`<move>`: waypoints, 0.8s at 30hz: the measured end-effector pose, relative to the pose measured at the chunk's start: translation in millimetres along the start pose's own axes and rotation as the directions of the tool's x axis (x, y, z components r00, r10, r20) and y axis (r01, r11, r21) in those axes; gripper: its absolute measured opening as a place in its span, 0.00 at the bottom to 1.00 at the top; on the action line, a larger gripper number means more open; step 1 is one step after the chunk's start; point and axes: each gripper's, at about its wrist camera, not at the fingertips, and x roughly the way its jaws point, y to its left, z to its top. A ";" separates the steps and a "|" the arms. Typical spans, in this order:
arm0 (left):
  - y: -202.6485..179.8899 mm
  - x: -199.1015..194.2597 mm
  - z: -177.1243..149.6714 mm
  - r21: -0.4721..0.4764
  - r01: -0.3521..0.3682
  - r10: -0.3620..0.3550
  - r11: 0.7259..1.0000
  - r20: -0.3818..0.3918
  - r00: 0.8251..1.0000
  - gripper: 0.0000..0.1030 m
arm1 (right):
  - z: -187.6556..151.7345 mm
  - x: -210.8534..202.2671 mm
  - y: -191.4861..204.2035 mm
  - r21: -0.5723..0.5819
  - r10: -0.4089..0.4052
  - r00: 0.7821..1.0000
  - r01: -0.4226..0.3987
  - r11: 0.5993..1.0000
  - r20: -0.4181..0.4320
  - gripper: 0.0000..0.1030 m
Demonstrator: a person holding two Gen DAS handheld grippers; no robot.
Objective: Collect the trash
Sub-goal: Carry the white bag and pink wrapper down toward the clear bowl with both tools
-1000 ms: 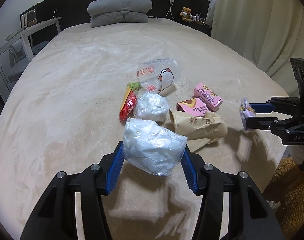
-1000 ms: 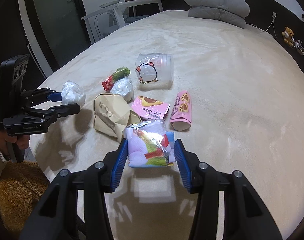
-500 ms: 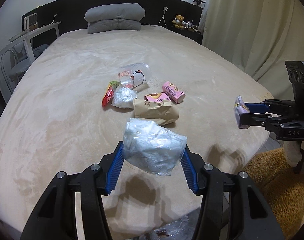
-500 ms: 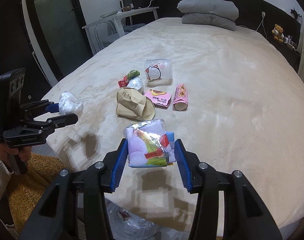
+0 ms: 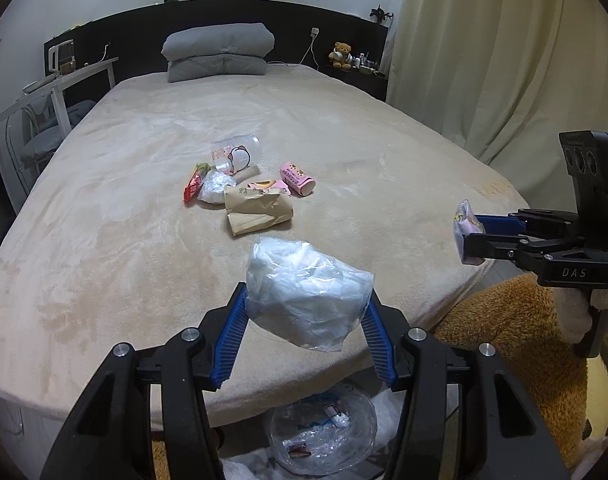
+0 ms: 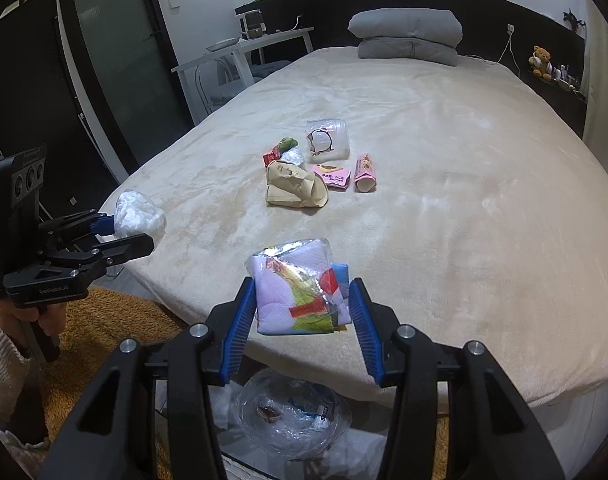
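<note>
Crumpled plastic wad [image 5: 308, 304] sat clamped in your left gripper [image 5: 304, 320], jaws half closed on its flanks, held over bed edge [image 5: 264, 392] above clear trash bag [image 5: 322, 436]. Looked light, soft, slippery; long axis ran across jaws. Your right gripper [image 6: 300, 304] pinched flat snack wrapper [image 6: 300, 292] likewise, face toward camera. Brown paper bag [image 5: 258, 210] remained on bed, well apart.
</note>
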 end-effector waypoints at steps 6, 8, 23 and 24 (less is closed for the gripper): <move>-17.8 -21.6 -15.0 0.002 0.008 -0.008 1.000 0.012 1.000 0.52 | -20.2 -22.8 15.5 0.000 -0.009 1.000 0.009 1.000 0.005 0.46; -23.2 -27.7 -19.8 0.003 0.011 -0.011 1.000 0.016 1.000 0.52 | -27.4 -27.8 20.4 0.003 -0.009 1.000 0.009 1.000 0.002 0.46; -42.0 -23.3 -59.5 0.002 0.037 -0.037 0.999 -0.057 0.998 0.52 | -61.7 -21.1 38.8 0.017 0.011 0.996 -0.009 1.000 -0.085 0.46; -41.7 -19.2 -61.6 -0.001 0.039 -0.039 0.999 -0.066 0.997 0.52 | -63.7 -18.1 38.9 0.019 0.014 0.996 -0.012 1.000 -0.093 0.46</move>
